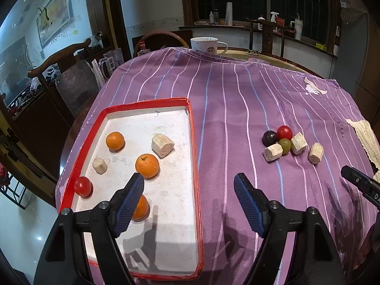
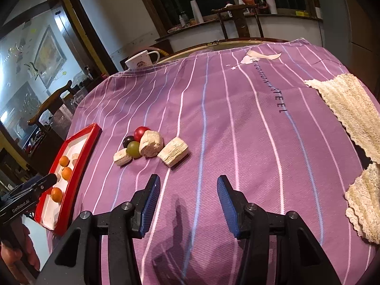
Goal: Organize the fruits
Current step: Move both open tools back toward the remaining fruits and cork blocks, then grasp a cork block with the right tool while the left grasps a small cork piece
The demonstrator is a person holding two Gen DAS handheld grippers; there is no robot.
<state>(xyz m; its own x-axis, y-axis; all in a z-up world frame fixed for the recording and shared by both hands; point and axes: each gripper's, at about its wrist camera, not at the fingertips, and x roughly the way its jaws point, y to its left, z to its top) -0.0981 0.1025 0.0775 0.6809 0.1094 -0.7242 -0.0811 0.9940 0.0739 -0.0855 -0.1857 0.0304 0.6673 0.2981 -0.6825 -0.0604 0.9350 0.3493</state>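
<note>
A red-rimmed white tray (image 1: 193, 142) lies on the left of the purple striped cloth. It holds three oranges (image 1: 147, 165), a red tomato (image 1: 82, 185) and two beige chunks (image 1: 162, 145). My left gripper (image 1: 190, 182) hovers open over the tray's right edge with nothing between its fingers; its left finger hides part of the nearest orange (image 1: 142, 210). To the right lies a pile (image 2: 147, 143): a red ball (image 2: 140, 131), a dark one (image 2: 128, 140), a green one (image 2: 133, 149) and three beige chunks (image 2: 175, 154). My right gripper (image 2: 188, 185) stands open and empty, just short of the pile.
A white mug (image 1: 204, 44) stands at the table's far edge. A cream knitted cloth (image 2: 351, 109) drapes the right side. Wooden chairs (image 1: 71, 76) stand beyond the left and far edges. A hand (image 2: 14, 256) holds the left gripper (image 2: 30, 190) at the lower left.
</note>
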